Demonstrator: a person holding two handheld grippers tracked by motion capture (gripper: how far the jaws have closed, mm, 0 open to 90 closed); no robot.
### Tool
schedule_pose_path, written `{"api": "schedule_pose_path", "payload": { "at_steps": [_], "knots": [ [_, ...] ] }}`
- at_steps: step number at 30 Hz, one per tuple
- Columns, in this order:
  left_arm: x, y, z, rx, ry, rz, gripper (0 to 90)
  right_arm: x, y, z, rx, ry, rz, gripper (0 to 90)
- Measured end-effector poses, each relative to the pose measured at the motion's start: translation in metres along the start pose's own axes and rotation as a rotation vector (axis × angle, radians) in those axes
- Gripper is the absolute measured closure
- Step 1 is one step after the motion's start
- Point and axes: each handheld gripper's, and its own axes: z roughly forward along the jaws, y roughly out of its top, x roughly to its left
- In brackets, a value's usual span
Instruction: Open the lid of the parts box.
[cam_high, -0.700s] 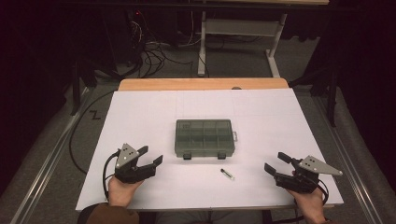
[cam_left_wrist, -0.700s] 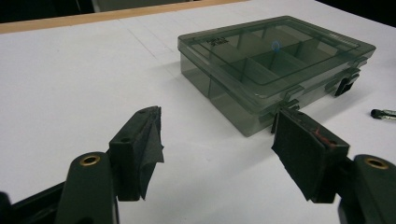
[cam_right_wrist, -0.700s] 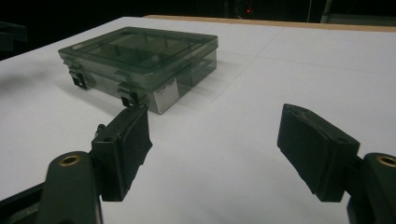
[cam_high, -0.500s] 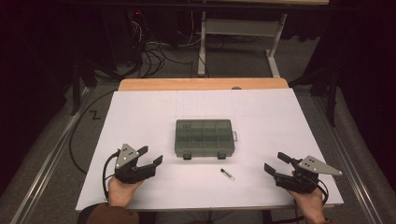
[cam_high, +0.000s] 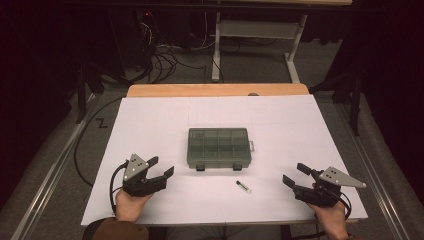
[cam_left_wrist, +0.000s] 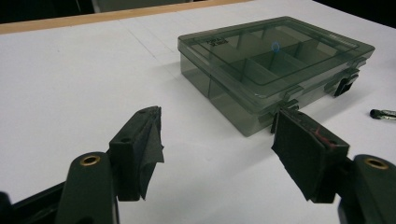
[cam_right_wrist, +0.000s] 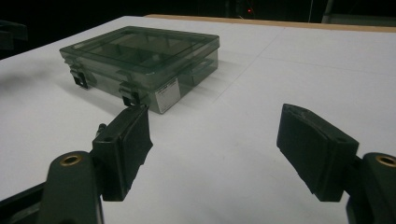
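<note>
A closed compartment box (cam_high: 218, 148) sits mid-bench (cam_high: 150, 115), a small dark cylinder (cam_high: 243, 186) just in front, lying diagonally. Both tools, left tool (cam_high: 161, 169) and right tool (cam_high: 295, 175), rest spread and empty at the near corners (right probably slightly nearer the cylinder).

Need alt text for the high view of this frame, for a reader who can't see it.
A closed, smoky-green compartment box sits mid-table on a white sheet, a small dark vial-like item lying just in front of it. The left gripper and right gripper, both open and hand-held, rest near the table's front corners.
</note>
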Motion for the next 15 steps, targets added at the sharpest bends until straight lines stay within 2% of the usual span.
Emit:
{"api": "schedule_pose_path", "payload": {
  "at_steps": [15],
  "knots": [
    [-0.0006, -0.0008, 0.0005, 0.005, -0.001, 0.006, 32.8, 0.0012, 0.0005, 0.0013, 0.0, 0.004, -0.007, 28.0]
  ]
}}
